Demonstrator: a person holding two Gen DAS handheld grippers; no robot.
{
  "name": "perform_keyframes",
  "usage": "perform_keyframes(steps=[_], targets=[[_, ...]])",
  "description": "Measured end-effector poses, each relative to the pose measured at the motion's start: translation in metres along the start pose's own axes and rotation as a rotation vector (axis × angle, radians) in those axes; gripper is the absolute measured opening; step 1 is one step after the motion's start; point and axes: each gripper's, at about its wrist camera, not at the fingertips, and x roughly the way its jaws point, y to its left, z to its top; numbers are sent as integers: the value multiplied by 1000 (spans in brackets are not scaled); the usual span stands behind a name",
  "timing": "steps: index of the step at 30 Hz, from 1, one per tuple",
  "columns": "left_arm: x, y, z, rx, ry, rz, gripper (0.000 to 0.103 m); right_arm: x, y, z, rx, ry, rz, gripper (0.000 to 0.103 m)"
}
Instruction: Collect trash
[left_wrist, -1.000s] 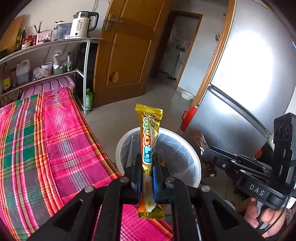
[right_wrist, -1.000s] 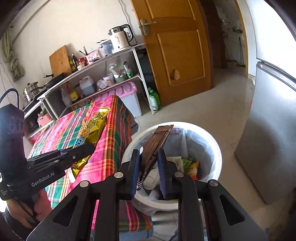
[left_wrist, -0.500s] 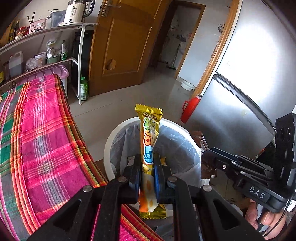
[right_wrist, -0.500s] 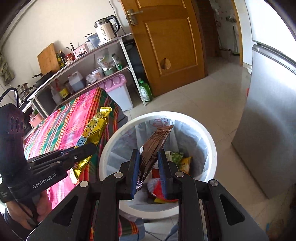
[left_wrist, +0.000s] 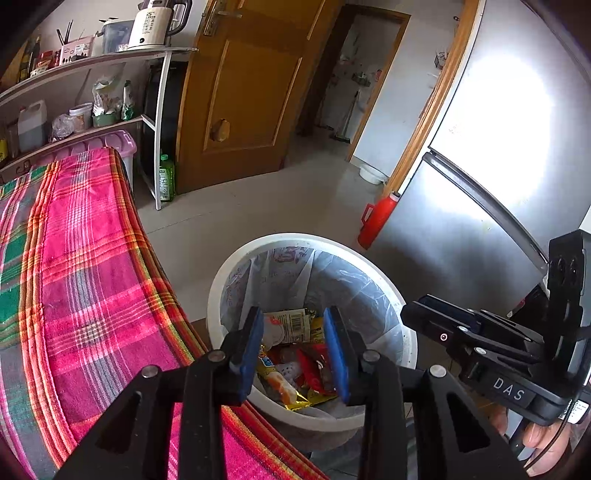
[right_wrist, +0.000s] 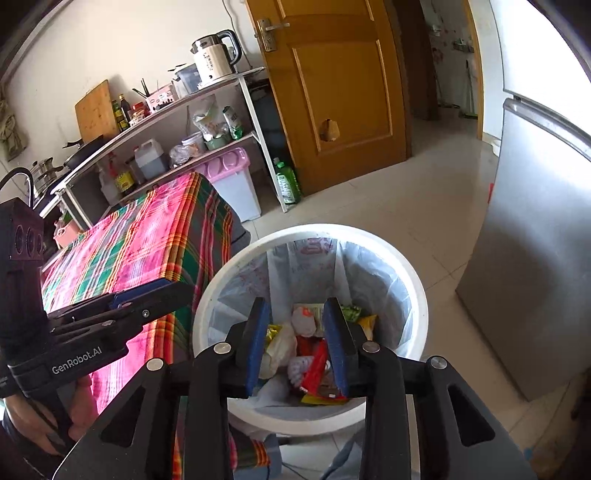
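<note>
Both wrappers gone from the jaws since half a second ago: the left gripper (left_wrist: 293, 350) then pinched a yellow snack wrapper, the right gripper (right_wrist: 295, 341) a brown one; both now stand with jaws apart and nothing between the blue pads. Both are poised over the white trash bin (right_wrist: 413, 291), which sits on the floor just beside the table with the plaid tablecloth (left_wrist: 92, 280). Yellow wrapper (left_wrist: 280, 384) now lies inside the lined bin among the other wrappers; a dark brown piece near the bottom of the pile (right_wrist: 327, 389) is probably the one the right side dropped, though it is partly hidden behind the finger. Judgement: this release completes the drop for this pair of items. Tablecloth as far as visible carries no further litter, so either the collection is finished or any remaining trash lies out of view.
</note>
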Motion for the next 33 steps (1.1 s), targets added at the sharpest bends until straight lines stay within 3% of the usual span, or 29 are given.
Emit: perform_keyframes(steps=[7, 19, 33], targets=[[-33, 1, -6, 10, -49, 10, 36, -25, 17, -3, -33, -41, -6, 36], [-97, 8, -30, 13, -140, 77, 45, -65, 52, -25, -92, -91, 3, 39], [-137, 5, -75, 32, -158, 142, 51, -98, 77, -67, -147, -111, 2, 40]])
